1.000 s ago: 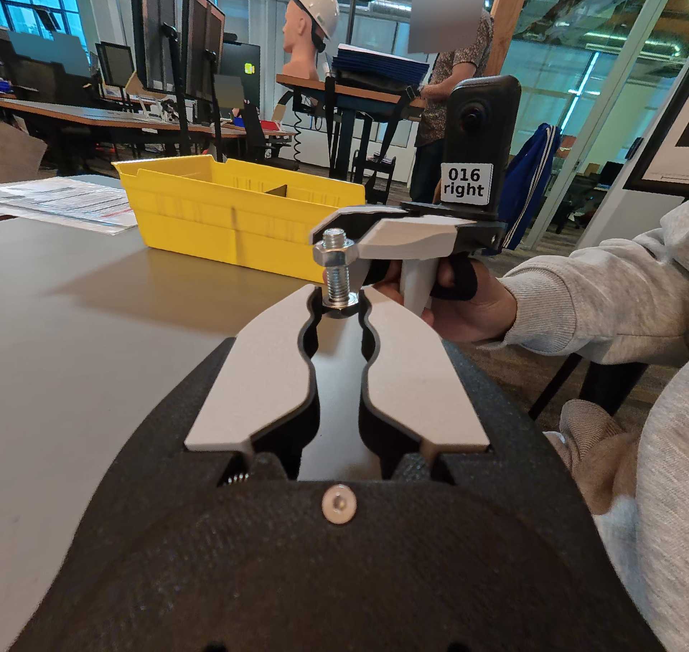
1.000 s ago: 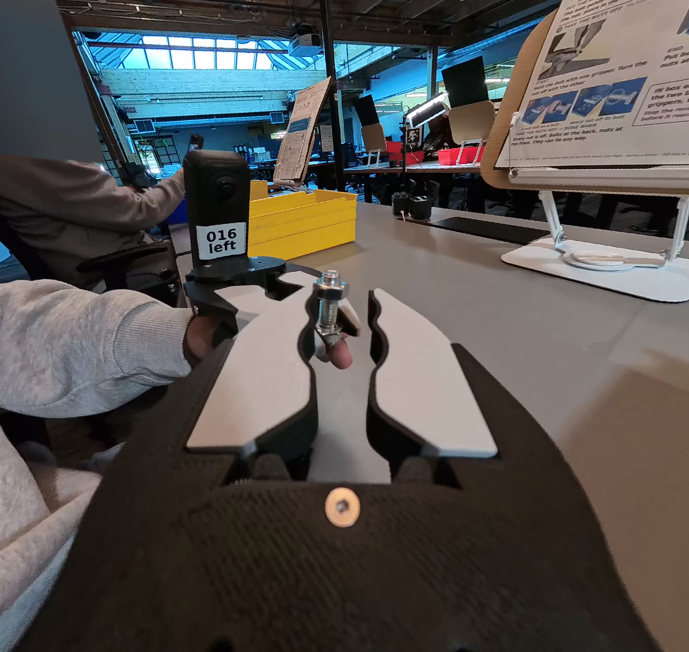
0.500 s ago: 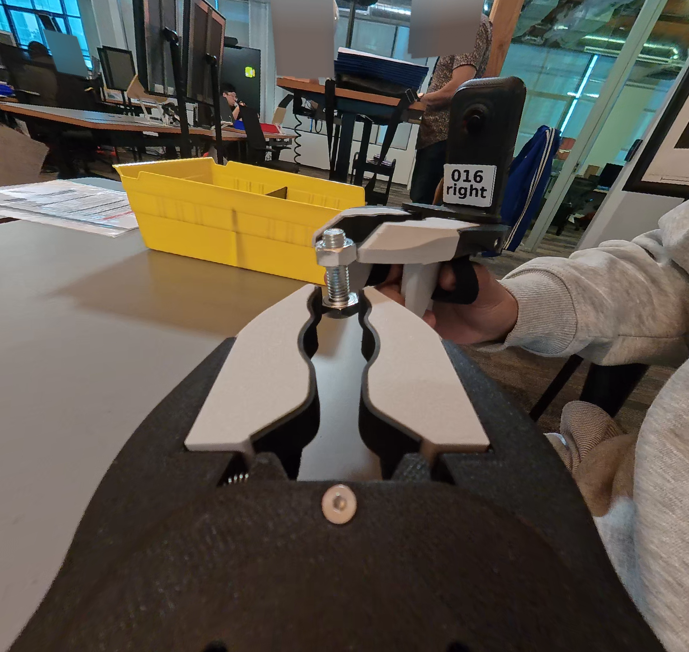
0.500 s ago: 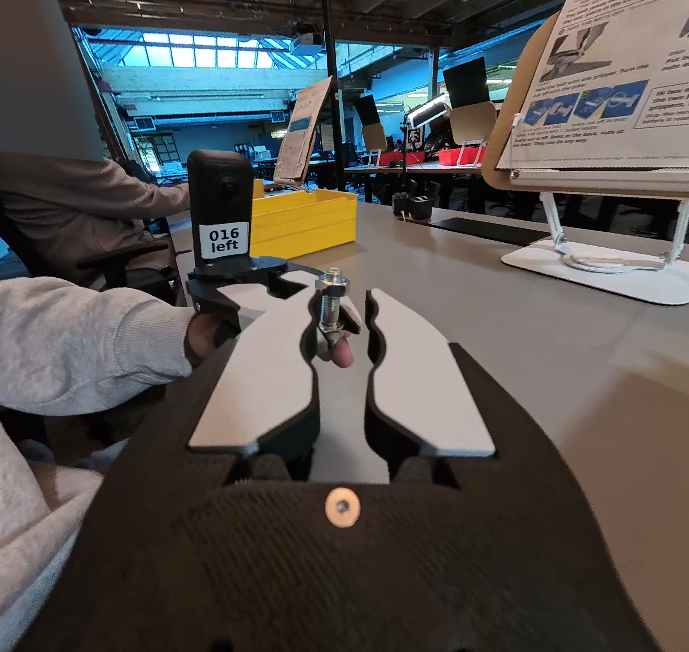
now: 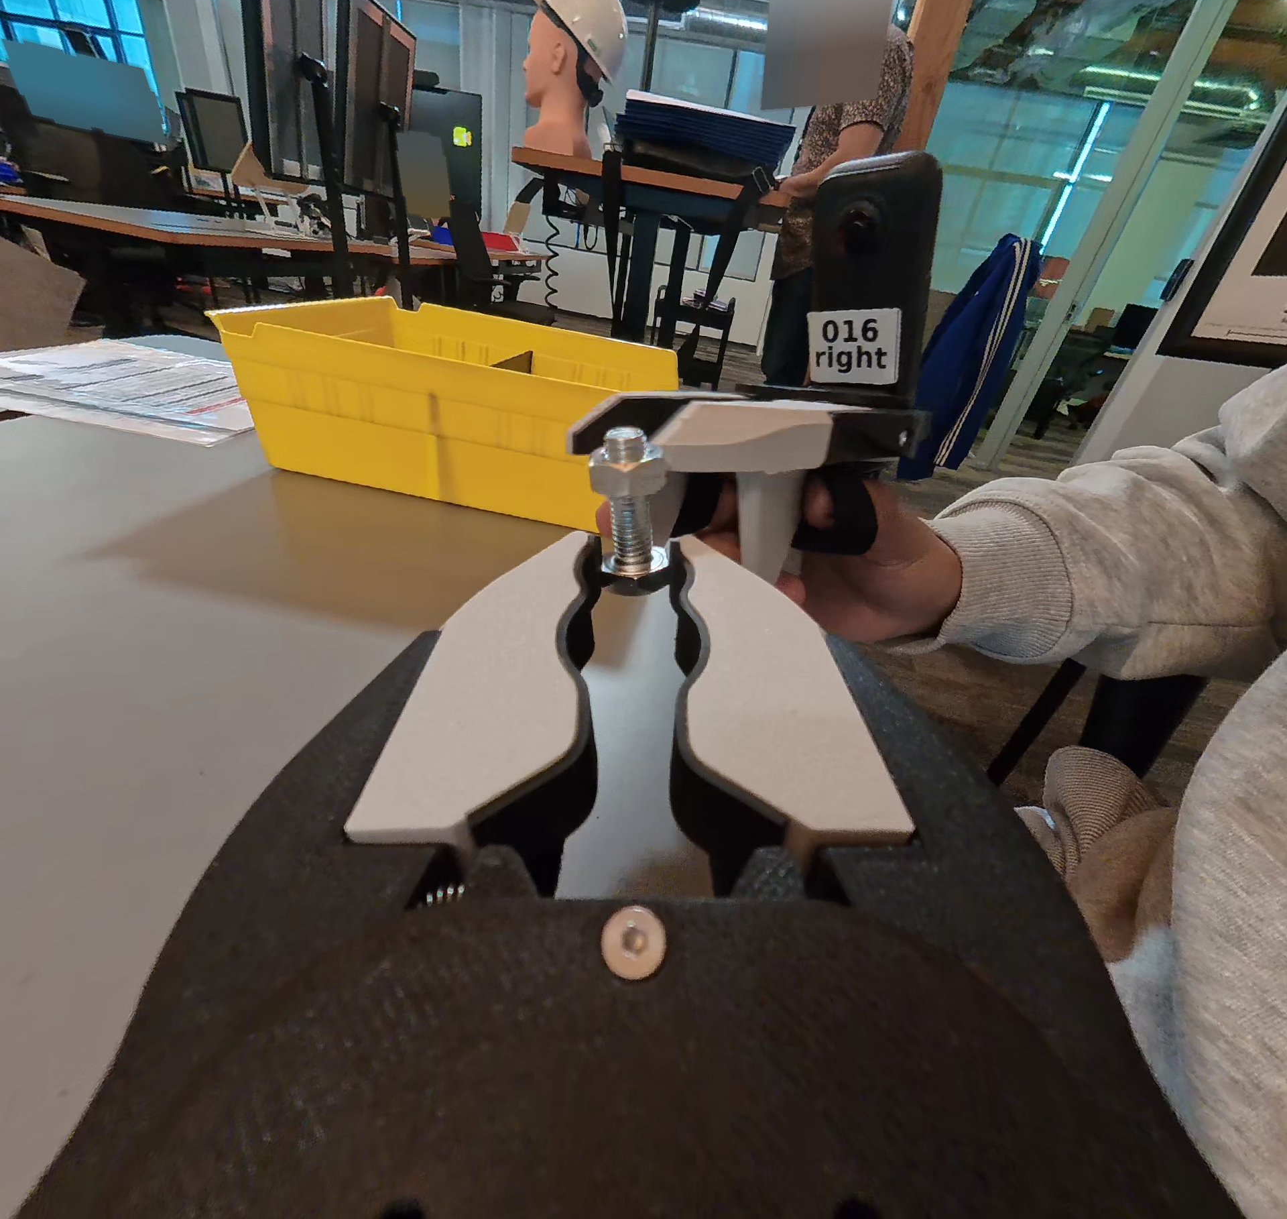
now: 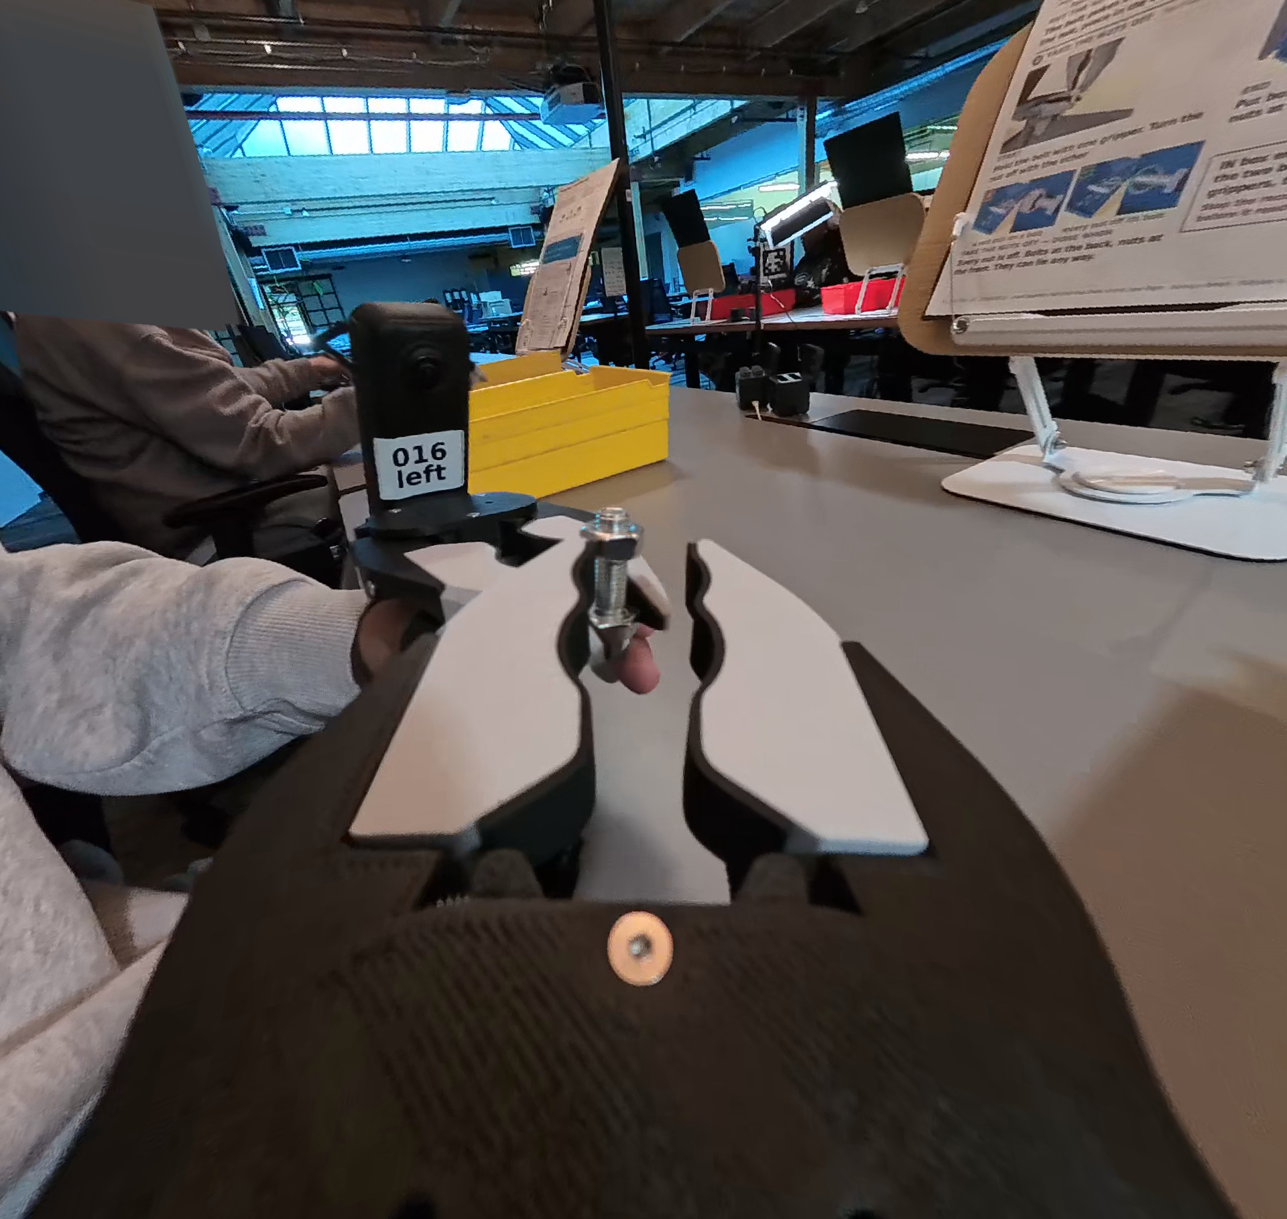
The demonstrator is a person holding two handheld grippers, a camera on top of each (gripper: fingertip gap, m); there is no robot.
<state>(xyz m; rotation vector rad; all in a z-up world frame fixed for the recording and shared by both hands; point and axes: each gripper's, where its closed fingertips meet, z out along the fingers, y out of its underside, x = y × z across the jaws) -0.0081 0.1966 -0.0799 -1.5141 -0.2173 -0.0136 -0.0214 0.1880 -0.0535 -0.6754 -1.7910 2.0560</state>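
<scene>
My left gripper is shut on the head of a silver bolt and holds it upright above the grey table. A hex nut sits near the bolt's top. My right gripper is open, its fingers on either side of the bolt and nut, with the nut close to its left finger. In the left wrist view the right gripper reaches in from the right at nut height. In the right wrist view the left gripper comes from the left.
A yellow divided bin stands on the table behind the grippers, also in the right wrist view. A white document stand with an instruction sheet stands at the right. A laminated sheet lies far left. A seated person is beyond the table edge. Less than 4 cm separates the two grippers' tips.
Very little. The right gripper has shifted slightly around the nut and its fingers stand a touch wider. The left gripper's hold on the bolt is unchanged.
</scene>
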